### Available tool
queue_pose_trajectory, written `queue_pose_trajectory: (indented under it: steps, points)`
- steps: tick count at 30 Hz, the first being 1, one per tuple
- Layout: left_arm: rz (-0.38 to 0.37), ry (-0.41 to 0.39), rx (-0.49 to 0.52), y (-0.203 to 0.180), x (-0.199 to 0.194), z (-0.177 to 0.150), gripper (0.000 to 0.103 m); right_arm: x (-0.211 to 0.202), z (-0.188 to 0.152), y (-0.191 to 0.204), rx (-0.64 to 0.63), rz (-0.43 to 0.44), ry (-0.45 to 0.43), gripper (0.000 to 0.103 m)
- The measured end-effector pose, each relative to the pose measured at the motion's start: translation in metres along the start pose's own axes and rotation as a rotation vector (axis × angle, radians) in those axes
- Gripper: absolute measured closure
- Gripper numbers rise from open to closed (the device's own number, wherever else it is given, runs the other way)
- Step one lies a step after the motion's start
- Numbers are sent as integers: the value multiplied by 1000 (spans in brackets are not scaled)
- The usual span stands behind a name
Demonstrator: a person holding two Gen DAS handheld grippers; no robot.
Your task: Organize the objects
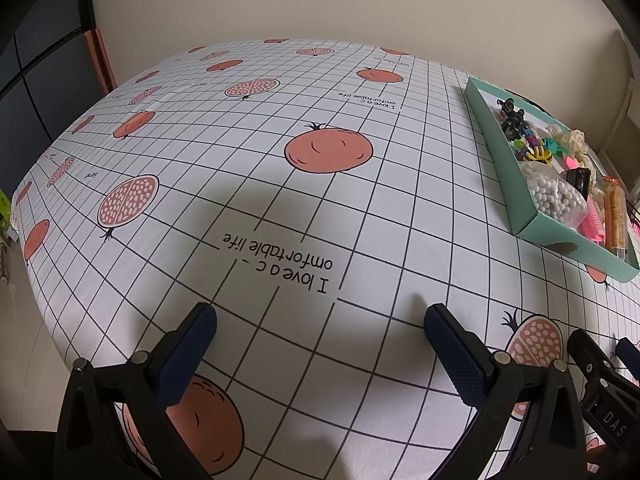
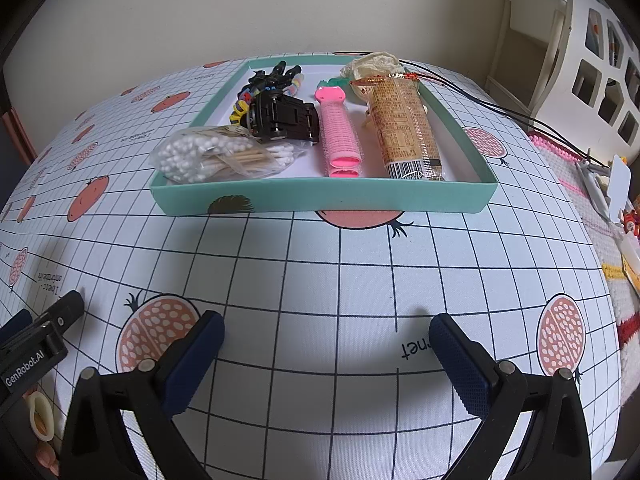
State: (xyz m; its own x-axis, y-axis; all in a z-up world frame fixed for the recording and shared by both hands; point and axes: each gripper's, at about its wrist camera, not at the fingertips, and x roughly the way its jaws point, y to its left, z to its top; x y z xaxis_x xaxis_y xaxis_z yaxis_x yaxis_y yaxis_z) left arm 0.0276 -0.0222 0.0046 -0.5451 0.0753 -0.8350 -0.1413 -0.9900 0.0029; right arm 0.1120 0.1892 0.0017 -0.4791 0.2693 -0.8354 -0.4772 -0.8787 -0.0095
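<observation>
A shallow teal box point(image 2: 324, 200) sits on the table ahead of my right gripper point(image 2: 326, 336), which is open and holds nothing. Inside lie a bag of cotton swabs point(image 2: 216, 156), a black toy car point(image 2: 284, 118), a pink hair roller point(image 2: 340, 136), an orange-brown packet point(image 2: 404, 128), colourful hair clips point(image 2: 272, 78) and a cream lace bundle point(image 2: 376, 62). In the left wrist view the same teal box point(image 1: 560, 236) stands at the far right. My left gripper point(image 1: 320, 320) hovers open over bare tablecloth, well left of the box.
A grid tablecloth point(image 1: 320, 184) with pomegranate prints covers the table. Black cords point(image 2: 500, 108) trail from the box's far right corner. A pink-and-white knitted mat point(image 2: 592, 208) with small items lies at the right edge. A white shelf unit point(image 2: 600, 60) stands beyond.
</observation>
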Motion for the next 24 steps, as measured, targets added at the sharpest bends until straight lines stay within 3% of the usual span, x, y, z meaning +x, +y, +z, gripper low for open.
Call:
queue_pose_trajectory:
  steps: [24]
  points:
    - [-1,1,2,1,0,1,0,0,0,0,0,0,0,0]
